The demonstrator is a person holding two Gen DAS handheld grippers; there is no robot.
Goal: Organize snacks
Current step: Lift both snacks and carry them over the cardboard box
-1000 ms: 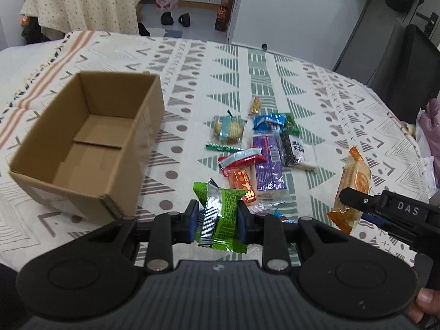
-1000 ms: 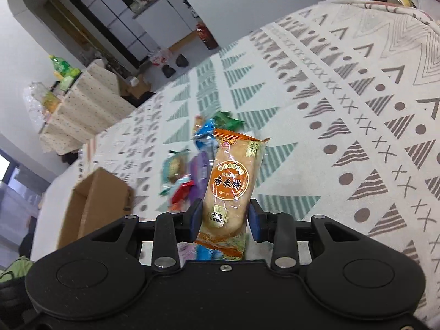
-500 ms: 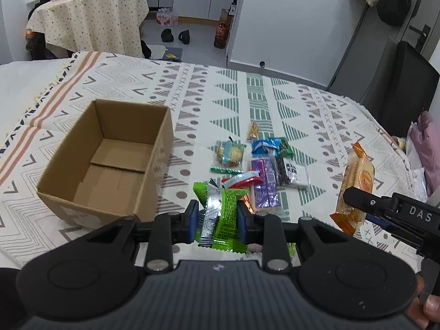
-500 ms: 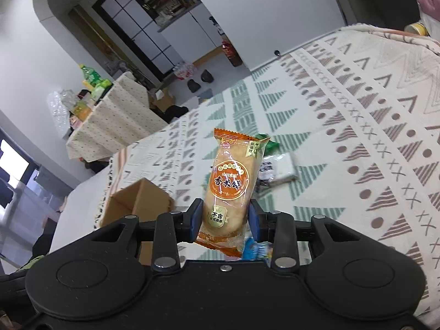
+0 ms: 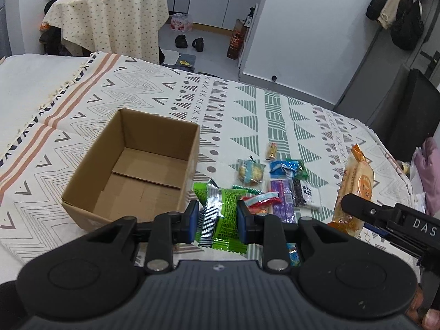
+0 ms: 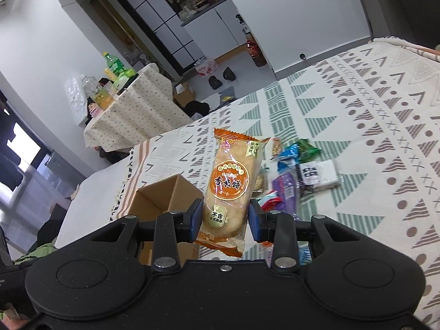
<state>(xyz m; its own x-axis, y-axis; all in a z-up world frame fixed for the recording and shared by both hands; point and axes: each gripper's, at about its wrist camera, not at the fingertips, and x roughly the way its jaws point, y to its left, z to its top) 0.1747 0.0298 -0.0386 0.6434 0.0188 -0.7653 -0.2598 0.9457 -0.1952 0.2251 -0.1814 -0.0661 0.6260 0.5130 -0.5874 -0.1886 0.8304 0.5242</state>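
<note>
While both hand-held tools hang above the patterned bedspread (image 5: 275,115), each one carries a snack: the left gripper (image 5: 217,220) has its blue pads pressed against a green packet with a silver strip (image 5: 220,211), which stands roughly upright between them, and the right gripper (image 6: 224,217) is clamped on the lower part of an orange rice-cake packet (image 6: 231,187), also upright, its crimped top edge at 12 o'clock. Seen from the left wrist, the open cardboard box (image 5: 154,134) lies at 10 o'clock of the green packet, just beside it, its inside showing only bare flaps. Loose snacks (image 5: 277,181) lie in a cluster on the cloth at 1 o'clock of the left gripper: a round biscuit pack (image 5: 250,173), a blue wrapper (image 5: 282,166), a purple bar (image 5: 282,198), a red-and-white wrapper (image 5: 261,200) and a small orange sweet (image 5: 271,150) at the far end. From the right wrist the box appears at 9 o'clock of the rice-cake packet, and the cluster at 3 o'clock. A fingertip (image 5: 429,317) shows at the lower right corner of the left view
</note>
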